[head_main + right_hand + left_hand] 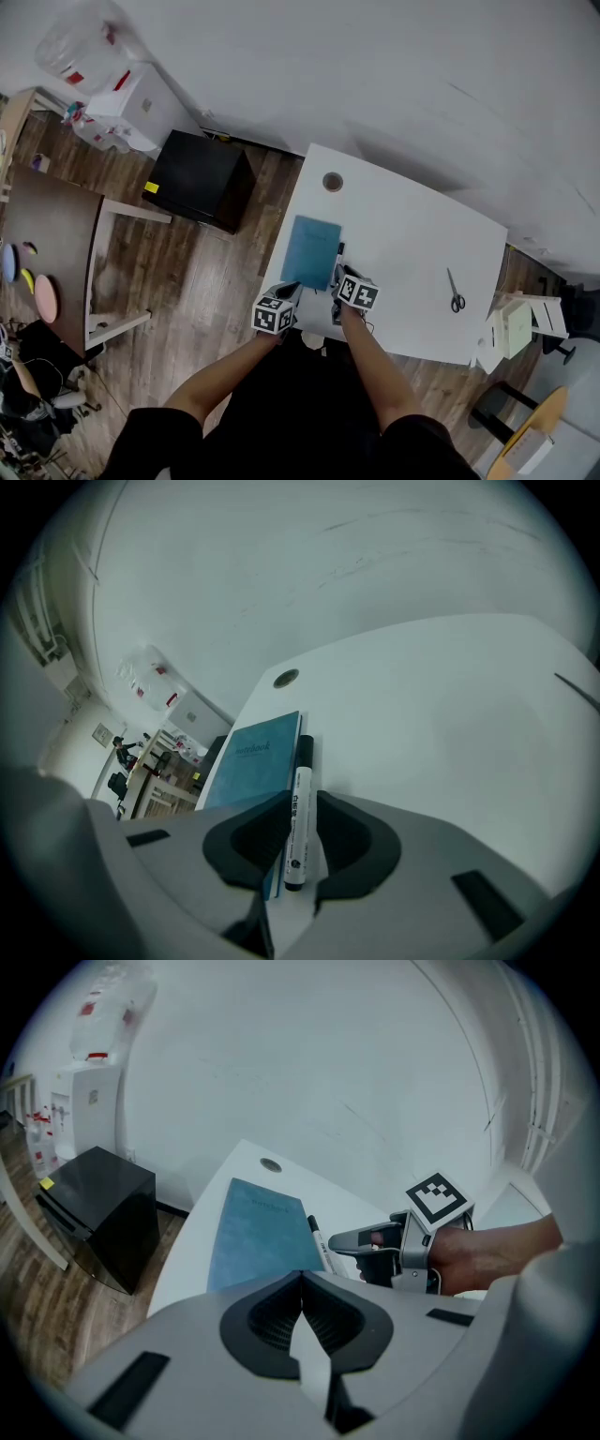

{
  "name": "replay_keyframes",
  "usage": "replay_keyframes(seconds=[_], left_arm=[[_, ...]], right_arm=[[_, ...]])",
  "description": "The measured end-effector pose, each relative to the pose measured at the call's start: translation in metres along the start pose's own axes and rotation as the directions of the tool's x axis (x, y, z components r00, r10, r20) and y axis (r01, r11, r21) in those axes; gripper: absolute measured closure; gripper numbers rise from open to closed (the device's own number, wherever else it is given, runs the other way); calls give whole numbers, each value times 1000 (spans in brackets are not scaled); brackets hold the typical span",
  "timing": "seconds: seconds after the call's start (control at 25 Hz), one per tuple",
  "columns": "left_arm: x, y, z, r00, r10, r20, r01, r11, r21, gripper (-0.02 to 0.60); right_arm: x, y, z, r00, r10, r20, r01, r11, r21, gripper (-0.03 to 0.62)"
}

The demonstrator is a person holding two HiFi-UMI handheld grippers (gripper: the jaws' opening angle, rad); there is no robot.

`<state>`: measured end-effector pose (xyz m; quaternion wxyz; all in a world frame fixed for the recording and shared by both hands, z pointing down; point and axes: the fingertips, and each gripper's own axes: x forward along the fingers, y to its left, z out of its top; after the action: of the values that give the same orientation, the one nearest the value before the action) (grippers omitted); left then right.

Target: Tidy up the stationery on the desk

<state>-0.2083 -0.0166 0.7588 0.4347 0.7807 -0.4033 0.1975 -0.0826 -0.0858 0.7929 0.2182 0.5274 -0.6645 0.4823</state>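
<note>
A blue notebook [311,251] lies near the front left of the white desk [412,234]. A black-capped white marker [296,817] lies along the notebook's right edge. My right gripper [300,803] has its jaws pressed against both sides of the marker's near end, shut on it. In the head view that gripper [341,278] sits just in front of the marker [338,255]. My left gripper [300,1279] hovers at the desk's front edge before the notebook [258,1232], jaws together and holding nothing. The left gripper view also shows the right gripper [349,1239] beside the marker [319,1241].
A roll of tape [332,182] lies at the desk's far left corner, and scissors [456,292] near its right edge. A black cabinet [200,178] stands left of the desk. White boxes [516,328] sit to the right, and a brown table [47,253] to the far left.
</note>
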Motion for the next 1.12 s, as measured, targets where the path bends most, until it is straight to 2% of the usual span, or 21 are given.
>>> replay_keyframes(seconds=[0.2, 0.36, 0.56, 0.92, 1.12], left_arm=[[23, -29, -8, 998, -60, -35, 60, 998, 10, 568], [46, -54, -2, 995, -78, -57, 82, 994, 66, 568], [79, -108, -1, 991, -107, -83, 117, 986, 118, 568], [137, -202, -3, 977, -157, -143, 183, 964, 193, 568], [176, -252, -14, 972, -168, -164, 199, 960, 197, 568]], right_arm=[[-26, -7, 2, 1000, 12, 7, -11, 998, -54, 511], [-48, -30, 2, 1000, 20, 24, -18, 997, -69, 511], [-87, -93, -4, 999, -16, 47, 17, 1000, -21, 511], [-139, -203, 1, 993, -88, 78, 90, 996, -16, 511], [-166, -266, -4, 993, -96, 66, 96, 995, 7, 511]])
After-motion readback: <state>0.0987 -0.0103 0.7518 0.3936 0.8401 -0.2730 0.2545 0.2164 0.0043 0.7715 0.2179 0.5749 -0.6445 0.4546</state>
